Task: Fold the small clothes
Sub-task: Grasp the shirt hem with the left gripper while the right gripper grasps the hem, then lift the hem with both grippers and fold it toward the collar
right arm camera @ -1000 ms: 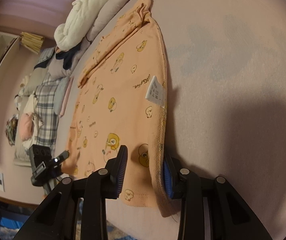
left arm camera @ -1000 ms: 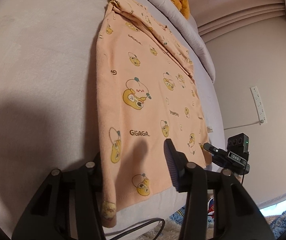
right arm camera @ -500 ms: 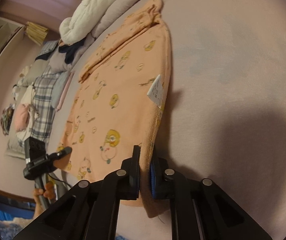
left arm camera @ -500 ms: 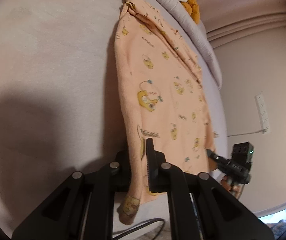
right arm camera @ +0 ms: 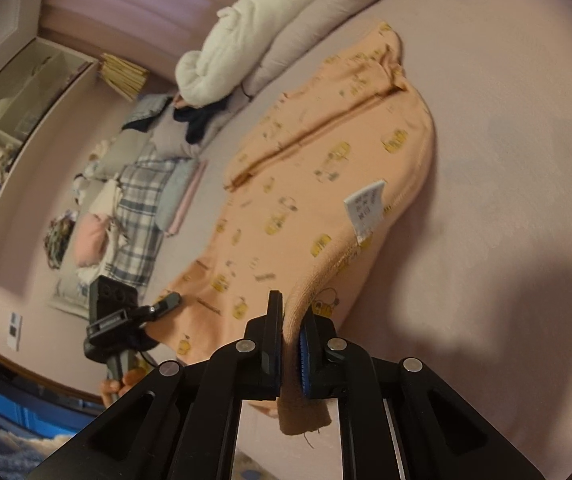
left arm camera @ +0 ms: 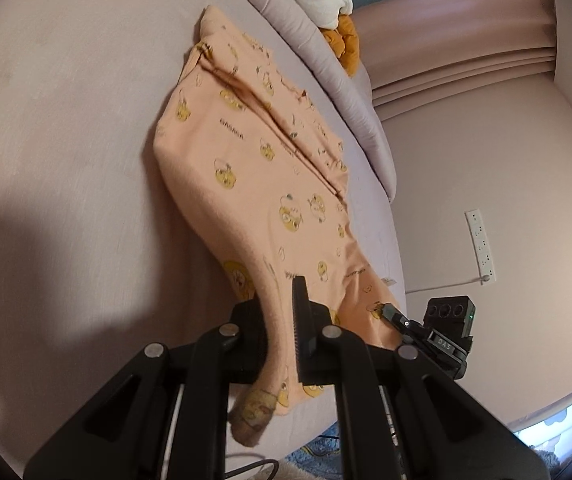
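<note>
Two grippers, one garment, and a whole lot of pink. The surface is a bed with a pale pinkish-grey sheet (left arm camera: 66,152), smooth and bare apart from a big shadow on each side. Along the far edge runs a long grey bolster cushion (left arm camera: 318,60) with a fluffy white blanket (right arm camera: 242,64) bunched on it and something orange and plush (left arm camera: 346,40) behind. The room has pink walls, a white power strip (left arm camera: 480,246) on one of them, and open shelving (right arm camera: 10,128) on the other side. A heap of other clothes, including a grey plaid piece (right arm camera: 138,216), sits off the bed's edge.

The small peach cotton top with yellow cartoon prints (left arm camera: 262,168) lies spread on the bed, its near hem raised off the sheet. The left gripper (left arm camera: 282,332) has its jaws pressed together on one near corner, fabric pinched between and hanging below. The right gripper (right arm camera: 290,344) pinches the opposite near corner the same way, blue pad against the cloth. A white care label (right arm camera: 366,210) sticks up on the right edge, just past those jaws.
</note>
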The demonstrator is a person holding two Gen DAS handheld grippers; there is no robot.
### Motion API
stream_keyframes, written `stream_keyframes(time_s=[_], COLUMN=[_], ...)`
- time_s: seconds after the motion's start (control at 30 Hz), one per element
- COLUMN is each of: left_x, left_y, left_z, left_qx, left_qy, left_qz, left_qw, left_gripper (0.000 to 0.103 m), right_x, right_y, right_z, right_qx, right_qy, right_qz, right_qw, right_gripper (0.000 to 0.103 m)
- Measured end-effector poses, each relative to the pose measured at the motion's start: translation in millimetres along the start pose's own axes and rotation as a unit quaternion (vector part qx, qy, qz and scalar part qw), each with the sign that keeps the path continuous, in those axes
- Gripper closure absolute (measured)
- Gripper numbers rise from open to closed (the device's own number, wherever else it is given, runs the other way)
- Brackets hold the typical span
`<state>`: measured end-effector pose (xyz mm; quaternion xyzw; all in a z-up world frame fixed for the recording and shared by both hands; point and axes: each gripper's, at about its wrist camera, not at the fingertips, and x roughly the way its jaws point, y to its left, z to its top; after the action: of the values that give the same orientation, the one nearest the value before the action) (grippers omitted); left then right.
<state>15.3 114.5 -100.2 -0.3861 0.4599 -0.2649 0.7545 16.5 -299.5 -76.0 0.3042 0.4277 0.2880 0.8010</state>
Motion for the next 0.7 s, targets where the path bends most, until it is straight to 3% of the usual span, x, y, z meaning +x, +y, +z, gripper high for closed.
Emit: stream_keyframes(time_s=[0.7], left_x=[-7.9], left_y=[-21.4], left_z=[28.0], left_qx=[0.003], left_qy=[-0.034], left_qz=[-0.047], left_qw=[0.9983], left_gripper=[0.096], right_x=[-11.6], right_y=[14.6], right_z=[36.9], right_qx=[-0.008], right_qy=[-0.053], right_qz=[0.04], right_qw=[0.998], right_gripper=[0.093])
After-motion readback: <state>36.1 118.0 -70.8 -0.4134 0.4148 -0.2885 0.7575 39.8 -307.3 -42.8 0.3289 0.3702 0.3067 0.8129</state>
